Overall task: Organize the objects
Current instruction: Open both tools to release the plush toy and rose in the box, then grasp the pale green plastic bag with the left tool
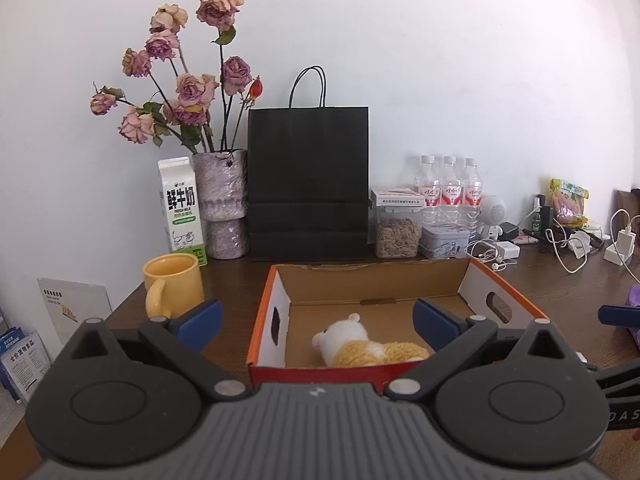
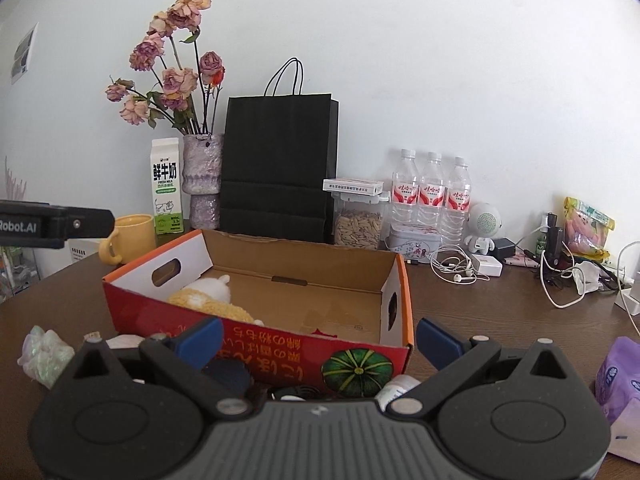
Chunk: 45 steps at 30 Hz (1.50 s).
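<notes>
Brown wooden table [image 2: 480, 304] against a white wall, back edge crowded. My left gripper [image 1: 318, 320] has fingers spread wide, holding nothing, over the near edge of the open cardboard box [image 1: 372, 276]; right gripper [image 2: 320, 336] likewise spread and empty, just before the box's red printed side. White-and-yellow plush toy [image 1: 360, 344] lies on its side on the box floor, near corner; remaining floor bare. Yellow mug [image 1: 174, 284] just left of the box, black paper bag [image 1: 308, 184] behind. Purple tissue pack [image 2: 618, 376] right, crumpled wrapper [image 2: 44, 354] left. Open tabletop right of the box.
</notes>
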Each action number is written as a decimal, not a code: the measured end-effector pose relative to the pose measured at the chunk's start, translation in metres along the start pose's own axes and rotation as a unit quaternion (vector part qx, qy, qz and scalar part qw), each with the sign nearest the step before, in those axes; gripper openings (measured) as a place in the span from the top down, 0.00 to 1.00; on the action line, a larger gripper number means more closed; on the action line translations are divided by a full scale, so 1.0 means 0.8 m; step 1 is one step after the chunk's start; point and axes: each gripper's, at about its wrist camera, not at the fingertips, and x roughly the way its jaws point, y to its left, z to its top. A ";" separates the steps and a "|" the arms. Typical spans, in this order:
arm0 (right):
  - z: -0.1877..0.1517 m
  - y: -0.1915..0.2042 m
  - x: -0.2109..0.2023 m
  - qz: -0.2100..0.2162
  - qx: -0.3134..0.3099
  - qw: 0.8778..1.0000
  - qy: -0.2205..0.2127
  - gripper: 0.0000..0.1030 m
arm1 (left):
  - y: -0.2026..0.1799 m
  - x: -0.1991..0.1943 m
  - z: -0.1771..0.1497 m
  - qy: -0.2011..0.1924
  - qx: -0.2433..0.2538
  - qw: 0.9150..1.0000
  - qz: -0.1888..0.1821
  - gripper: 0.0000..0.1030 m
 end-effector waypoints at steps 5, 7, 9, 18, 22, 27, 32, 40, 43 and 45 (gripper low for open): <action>-0.017 -0.005 -0.028 -0.006 -0.003 1.000 0.005 0.00 | 0.023 -0.020 -0.017 0.015 -0.001 1.000 0.015 0.00; -0.024 -0.008 -0.037 -0.010 -0.004 1.000 0.008 0.00 | 0.031 -0.026 -0.025 0.024 -0.002 1.000 0.020 0.00; -0.030 -0.011 -0.045 -0.014 -0.004 1.000 0.012 0.00 | 0.040 -0.030 -0.034 0.033 -0.004 0.999 0.027 0.00; -0.063 -0.024 -0.066 -0.026 0.000 0.999 0.042 0.00 | 0.072 -0.039 -0.084 0.082 -0.026 0.995 0.043 0.00; -0.078 -0.024 -0.066 -0.029 -0.007 0.998 0.061 0.00 | 0.085 -0.035 -0.104 0.107 -0.026 0.993 0.040 0.00; -0.092 -0.029 -0.064 -0.035 -0.012 0.996 0.079 0.00 | 0.093 -0.030 -0.111 0.114 -0.032 0.992 0.039 0.00; -0.096 -0.035 -0.058 -0.035 -0.002 0.996 0.083 0.00 | 0.094 -0.012 -0.113 0.122 -0.039 0.991 0.035 0.00; -0.100 -0.048 -0.047 -0.034 0.003 0.995 0.090 0.00 | 0.096 0.016 -0.119 0.139 -0.065 0.988 0.015 0.08; -0.099 -0.054 -0.042 -0.032 0.001 0.995 0.094 0.00 | 0.098 0.018 -0.123 0.146 -0.079 0.986 0.002 0.51; -0.097 -0.058 -0.039 -0.029 -0.003 0.995 0.095 0.00 | 0.101 0.015 -0.125 0.139 -0.088 0.986 0.001 0.56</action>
